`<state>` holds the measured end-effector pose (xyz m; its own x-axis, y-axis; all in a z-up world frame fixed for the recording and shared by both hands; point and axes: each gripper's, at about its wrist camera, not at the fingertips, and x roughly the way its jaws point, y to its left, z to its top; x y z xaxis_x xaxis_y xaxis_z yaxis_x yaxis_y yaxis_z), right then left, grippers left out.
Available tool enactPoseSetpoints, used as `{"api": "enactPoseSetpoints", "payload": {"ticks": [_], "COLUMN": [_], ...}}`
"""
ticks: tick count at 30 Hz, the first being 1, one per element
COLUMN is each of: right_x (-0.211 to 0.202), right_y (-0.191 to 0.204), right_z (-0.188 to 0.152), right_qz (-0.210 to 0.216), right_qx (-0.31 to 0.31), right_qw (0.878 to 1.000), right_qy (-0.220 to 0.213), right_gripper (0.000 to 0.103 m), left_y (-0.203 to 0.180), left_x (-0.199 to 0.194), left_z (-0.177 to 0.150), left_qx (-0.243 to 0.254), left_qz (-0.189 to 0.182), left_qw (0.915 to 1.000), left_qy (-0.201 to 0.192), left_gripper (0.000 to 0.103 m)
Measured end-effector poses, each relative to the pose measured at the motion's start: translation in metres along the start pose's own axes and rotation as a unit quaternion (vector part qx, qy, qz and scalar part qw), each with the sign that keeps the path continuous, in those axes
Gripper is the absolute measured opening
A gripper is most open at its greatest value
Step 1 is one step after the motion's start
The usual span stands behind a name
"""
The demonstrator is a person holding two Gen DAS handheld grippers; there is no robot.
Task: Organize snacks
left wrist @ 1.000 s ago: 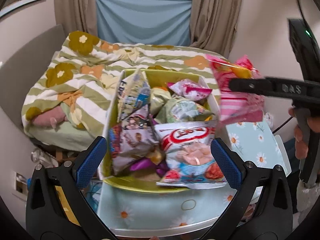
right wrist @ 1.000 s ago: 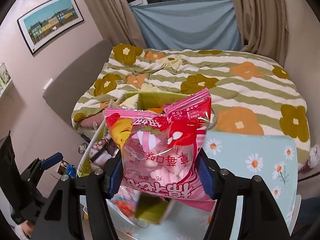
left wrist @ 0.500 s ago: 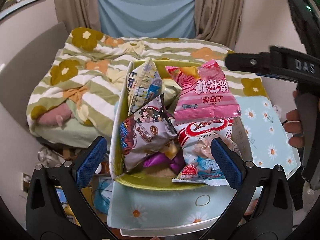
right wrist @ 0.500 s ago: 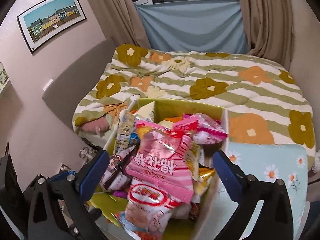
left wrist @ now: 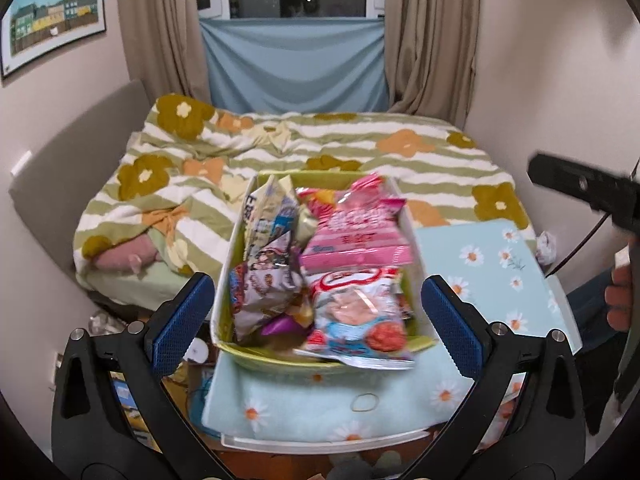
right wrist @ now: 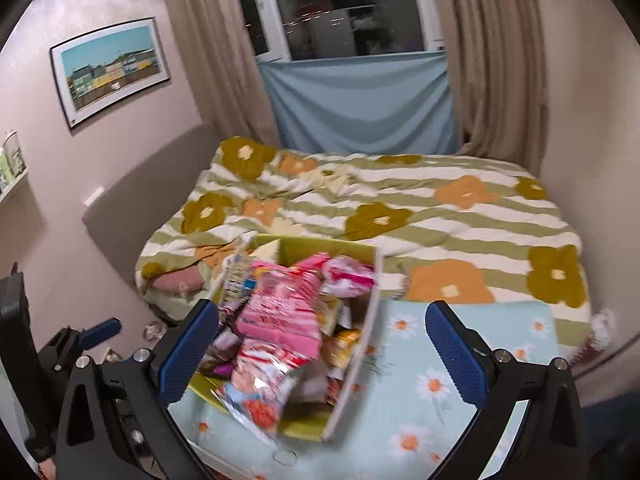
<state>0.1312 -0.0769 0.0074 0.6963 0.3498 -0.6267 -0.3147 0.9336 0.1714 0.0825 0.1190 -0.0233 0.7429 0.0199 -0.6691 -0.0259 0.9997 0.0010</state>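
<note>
I see the green box (left wrist: 400, 216) packed to its rim with snack bags, the pink bag (left wrist: 356, 232) lying topmost, so nothing passes down inside. Right of it the daisy-cloth surface (left wrist: 492, 264) lies bare and open. The bed (right wrist: 440, 216) blocks the far side.

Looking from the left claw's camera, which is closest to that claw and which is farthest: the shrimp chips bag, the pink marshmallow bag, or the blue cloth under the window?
1. Shrimp chips bag: front of the box, between the open left claw's fingers.
2. Pink marshmallow bag: just behind it, deeper in the box.
3. Blue cloth: across the bed, under the window.
</note>
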Motion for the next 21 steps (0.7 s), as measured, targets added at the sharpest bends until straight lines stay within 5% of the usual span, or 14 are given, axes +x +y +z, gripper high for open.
{"api": "enactPoseSetpoints", "payload": {"ticks": [12,21], "right_x": [-0.079,-0.102], "right_y": [-0.025,-0.034], "right_z": [-0.058,-0.077], "right_qz": [-0.113,-0.147], "right_qx": [-0.004,0.004], "right_qw": [0.993,0.988], "right_qy": [-0.02,-0.039], "right_gripper": [0.103,0.103], "left_y": [-0.043,-0.05], "left_x": [-0.059,-0.076], "left_z": [-0.023,-0.034], "left_qx": [0.02,0.01], "left_qz": [0.0,-0.006], "left_qw": [0.9983,0.9974], "left_qy": [-0.055,-0.071], "left_gripper": [0.103,0.103]}}
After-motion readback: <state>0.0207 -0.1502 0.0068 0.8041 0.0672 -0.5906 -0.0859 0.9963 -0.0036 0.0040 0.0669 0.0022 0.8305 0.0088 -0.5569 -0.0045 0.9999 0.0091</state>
